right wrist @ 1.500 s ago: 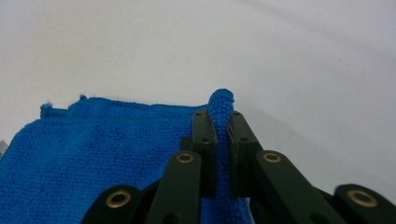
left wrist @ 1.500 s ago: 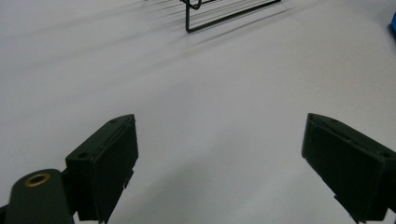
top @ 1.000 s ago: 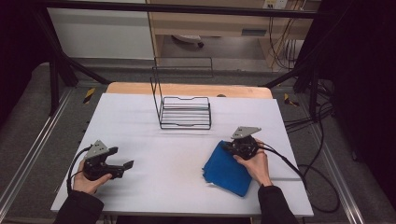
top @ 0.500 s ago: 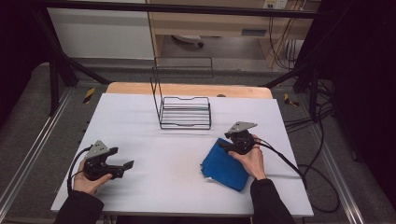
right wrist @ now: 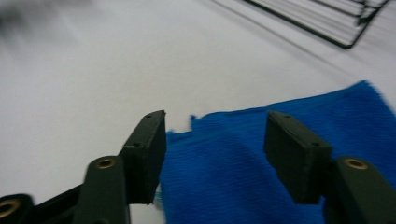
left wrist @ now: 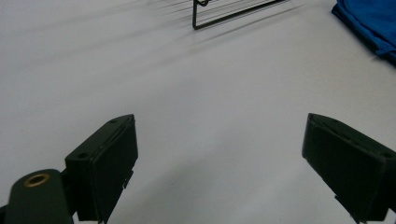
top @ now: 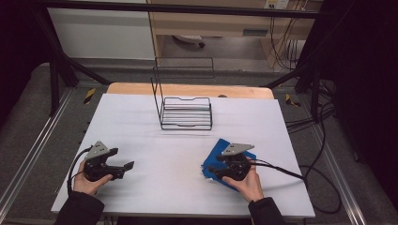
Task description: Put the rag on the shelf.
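A blue cloth lies flat on the white table at the right front. My right gripper hovers over it, held by a hand, with its jaws pointing left. In the right gripper view the cloth spreads under my open right gripper, and its ragged near edge sits between the fingers. My left gripper rests at the left front, open and with nothing in it. From the left gripper view its jaws stand wide apart around my left gripper, above bare table, with the cloth far off.
A black wire rack with a tall back frame stands at the table's middle back; its base and corner show in both gripper views. Cables trail off the right gripper toward the right edge.
My right gripper has moved nearer and slightly left, from the cloth's far corner to over its middle and left edge. The left gripper and the cloth have stayed where they were.
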